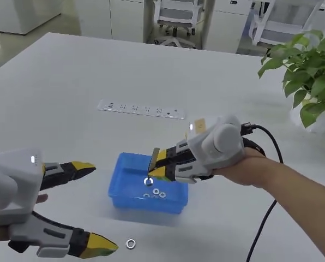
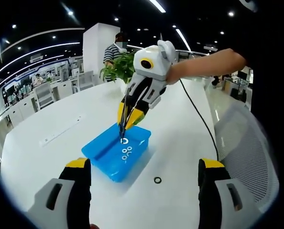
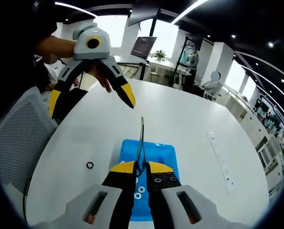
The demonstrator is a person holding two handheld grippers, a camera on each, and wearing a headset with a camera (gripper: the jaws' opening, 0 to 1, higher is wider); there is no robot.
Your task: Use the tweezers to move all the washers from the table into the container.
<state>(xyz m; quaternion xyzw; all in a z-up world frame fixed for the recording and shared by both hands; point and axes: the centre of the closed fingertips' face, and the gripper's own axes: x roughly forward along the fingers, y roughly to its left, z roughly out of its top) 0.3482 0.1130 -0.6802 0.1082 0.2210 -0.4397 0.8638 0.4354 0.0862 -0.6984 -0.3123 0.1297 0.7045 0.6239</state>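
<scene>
Now the right hand-held gripper (image 1: 161,165) is pinching the tweezers (image 3: 141,136), washer (image 2: 125,141) just below it inside the container (image 1: 127,172); a jerky release could flick it out.

The head view looks forward and down across the surface (image 1: 70,76), with the blue container (image 1: 146,203) close below centre and a plant (image 1: 310,76) at the far right. The left gripper view sits low beside the container (image 2: 101,152), looking along its own widely spread fingers (image 2: 77,176). It faces the right gripper (image 2: 128,119), with the plant (image 2: 120,67) beyond. The right gripper view looks back from the opposite side, slanting down over its fingers (image 3: 123,168), which are closed on the tweezers (image 3: 141,138). The container (image 3: 163,152) lies just beneath, and the left gripper (image 3: 93,109) faces it. All three views share the container and a loose washer (image 1: 131,243) on the surface.
</scene>
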